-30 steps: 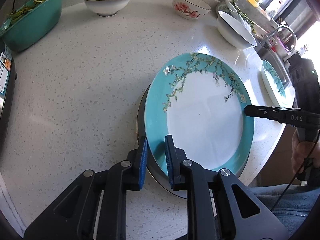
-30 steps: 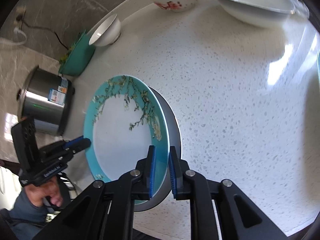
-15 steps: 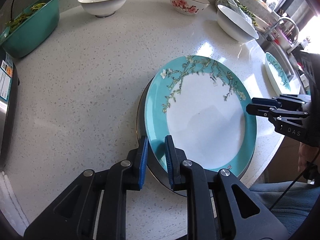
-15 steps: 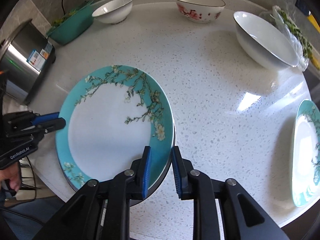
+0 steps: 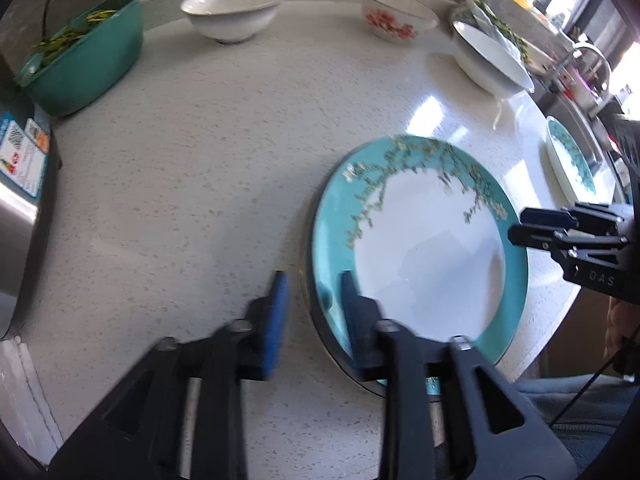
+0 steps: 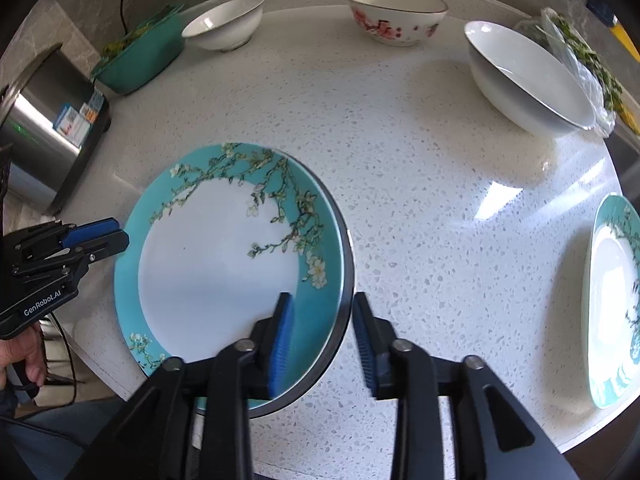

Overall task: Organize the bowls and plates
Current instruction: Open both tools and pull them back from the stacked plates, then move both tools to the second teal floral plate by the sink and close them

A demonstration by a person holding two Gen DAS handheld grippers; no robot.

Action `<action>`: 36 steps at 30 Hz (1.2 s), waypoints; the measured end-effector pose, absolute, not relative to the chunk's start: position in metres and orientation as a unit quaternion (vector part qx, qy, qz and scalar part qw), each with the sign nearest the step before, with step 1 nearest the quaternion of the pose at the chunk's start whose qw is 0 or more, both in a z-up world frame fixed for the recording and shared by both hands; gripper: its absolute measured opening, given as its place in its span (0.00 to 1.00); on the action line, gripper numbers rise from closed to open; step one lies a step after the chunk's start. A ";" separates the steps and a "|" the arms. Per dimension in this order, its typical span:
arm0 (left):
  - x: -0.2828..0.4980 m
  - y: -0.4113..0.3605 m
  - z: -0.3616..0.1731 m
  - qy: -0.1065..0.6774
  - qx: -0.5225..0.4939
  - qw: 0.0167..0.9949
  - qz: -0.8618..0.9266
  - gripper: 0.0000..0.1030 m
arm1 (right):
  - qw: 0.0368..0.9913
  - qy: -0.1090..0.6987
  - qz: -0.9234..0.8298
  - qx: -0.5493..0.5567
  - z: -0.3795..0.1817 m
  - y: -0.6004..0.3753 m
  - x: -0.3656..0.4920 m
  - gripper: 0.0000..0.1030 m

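I count three bowls on the white speckled table point(image 6: 420, 184): a plain white bowl point(image 6: 224, 24) at the far left, a bowl with red flowers point(image 6: 396, 14) at the far middle, and a large white bowl point(image 6: 524, 76) at the far right. Of turquoise blossom plates I count two. One, the near plate point(image 6: 224, 264), sits on top of a dark-rimmed dish point(image 6: 347, 280) close to the table's front edge. The second plate point(image 6: 612, 300) lies apart at the right edge.

My left hand-held gripper point(image 5: 310, 312) has its fingers apart, straddling the left rim of the near plate point(image 5: 424, 256) and the dish below it; one pad is over the plate, the other over bare table, and neither presses the rim. My right hand-held gripper point(image 6: 322, 332) is likewise spread, one pad above the plate's turquoise border and one outside the dark rim.

The left view alone shows a faucet point(image 5: 592, 56) beyond the second plate point(image 5: 570, 160), and it is blurred. The right view shows that plate more fully, plus a clear bag of greens point(image 6: 584, 56) behind the large bowl. Both views show a teal container point(image 6: 140, 56) of greens and a steel appliance point(image 6: 44, 136) at the left.
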State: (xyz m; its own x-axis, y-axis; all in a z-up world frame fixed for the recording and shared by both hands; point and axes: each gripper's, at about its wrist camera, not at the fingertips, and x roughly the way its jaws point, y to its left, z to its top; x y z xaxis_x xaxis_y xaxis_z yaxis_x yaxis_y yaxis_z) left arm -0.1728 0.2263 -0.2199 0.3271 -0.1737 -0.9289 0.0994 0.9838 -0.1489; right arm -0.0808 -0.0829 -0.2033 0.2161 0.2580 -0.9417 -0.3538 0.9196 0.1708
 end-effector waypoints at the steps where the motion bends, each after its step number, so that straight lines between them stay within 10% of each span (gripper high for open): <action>1: -0.172 0.229 -0.216 0.568 -0.040 0.818 -0.081 0.55 | 0.782 0.591 0.195 -0.033 -0.201 -0.085 -0.081 0.47; 7: -0.154 0.226 -0.169 0.505 -0.095 0.850 -0.117 1.00 | 0.785 0.571 0.232 0.058 -0.178 -0.115 -0.077 0.74; 22: -0.090 0.038 -0.153 0.518 -0.249 0.777 -0.258 1.00 | 0.735 0.484 0.344 0.326 -0.137 -0.349 -0.044 0.81; 36: -0.052 -0.112 -0.245 0.614 -0.200 0.729 -0.227 0.91 | 0.697 0.553 0.275 0.363 -0.230 -0.545 -0.012 0.71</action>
State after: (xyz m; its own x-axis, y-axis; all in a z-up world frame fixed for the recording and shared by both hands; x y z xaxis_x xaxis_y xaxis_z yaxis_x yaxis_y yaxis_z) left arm -0.0522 -0.1118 -0.2453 0.1423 -0.5763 -0.8047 0.0841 0.8171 -0.5703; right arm -0.0121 -0.5450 -0.2301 0.2370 0.7851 -0.5722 0.0191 0.5851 0.8108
